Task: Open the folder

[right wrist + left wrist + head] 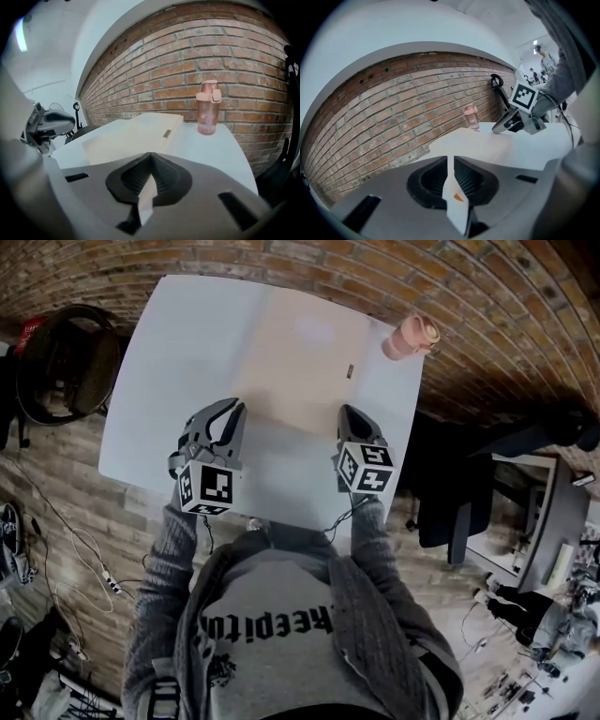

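**Left gripper** (228, 416): jaws together, nothing between them. It hovers over the near part of the white table (159, 362), pointing forward and somewhat down, just beside the folder's near-left corner and not touching it. My reading is that it is held shut so a slim tip can pin the cover or slip under it.

**Folder** (300, 352): beige, flat and closed. It lies mid-table, ahead of both grippers, with its long side running away from me. A small dark tab (349, 371) sits near its right edge; I cannot tell whether it is a label or a clasp. If that is the opening side, the cover would lift from the right.

**Right gripper** (353, 418): jaws also pressed together and empty. It is near the folder's near-right corner, apart from it. That spot would suit taking the free edge while the left steadies the other side, though this is only my judgement.

**Pink bottle** (410, 337): upright at the far-right table corner by the brick wall, apart from the folder. It could only be in the way if the cover swings right.

**Status:** opening not begun.
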{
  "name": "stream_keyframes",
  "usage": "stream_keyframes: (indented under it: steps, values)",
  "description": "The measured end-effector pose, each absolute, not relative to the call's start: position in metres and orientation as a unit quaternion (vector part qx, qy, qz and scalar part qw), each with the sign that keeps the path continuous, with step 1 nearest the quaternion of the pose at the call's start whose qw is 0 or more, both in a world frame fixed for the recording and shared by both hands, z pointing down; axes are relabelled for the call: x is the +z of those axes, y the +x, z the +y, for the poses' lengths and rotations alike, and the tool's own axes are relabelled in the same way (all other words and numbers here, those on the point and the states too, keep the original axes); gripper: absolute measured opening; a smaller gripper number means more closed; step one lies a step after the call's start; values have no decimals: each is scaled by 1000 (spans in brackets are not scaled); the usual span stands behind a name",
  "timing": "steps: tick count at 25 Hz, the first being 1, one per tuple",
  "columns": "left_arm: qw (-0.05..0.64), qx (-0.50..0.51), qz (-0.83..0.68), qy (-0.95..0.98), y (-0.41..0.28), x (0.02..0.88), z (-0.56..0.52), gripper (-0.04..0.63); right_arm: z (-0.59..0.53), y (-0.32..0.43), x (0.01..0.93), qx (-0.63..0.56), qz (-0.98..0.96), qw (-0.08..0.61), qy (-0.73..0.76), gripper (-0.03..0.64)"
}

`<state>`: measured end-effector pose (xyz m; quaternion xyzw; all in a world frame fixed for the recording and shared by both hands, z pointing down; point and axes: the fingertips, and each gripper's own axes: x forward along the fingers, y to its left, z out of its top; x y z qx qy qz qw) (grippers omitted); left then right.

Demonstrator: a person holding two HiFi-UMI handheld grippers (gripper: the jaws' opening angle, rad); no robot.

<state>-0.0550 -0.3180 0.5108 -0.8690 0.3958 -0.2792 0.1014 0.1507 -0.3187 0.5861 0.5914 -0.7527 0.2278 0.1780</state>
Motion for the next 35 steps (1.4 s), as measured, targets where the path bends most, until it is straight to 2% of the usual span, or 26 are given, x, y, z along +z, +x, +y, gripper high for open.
stream_keyframes:
  steps: [5,8,18,35]
  values:
    - [182,-348,344,-853,-49,533,-314,20,-319,151,589,231,-753,180,589,4]
    - [238,-391,304,-835,-43,548,-309,115,-319,151,589,230,-754,181,588,5]
    - [331,-457,238,-791,-29,571,-304,124,-321,151,590,230,-754,182,588,5]
    - [365,-464,233,-773,-15,576,-311,124,-320,152,591,233,-751,187,589,3]
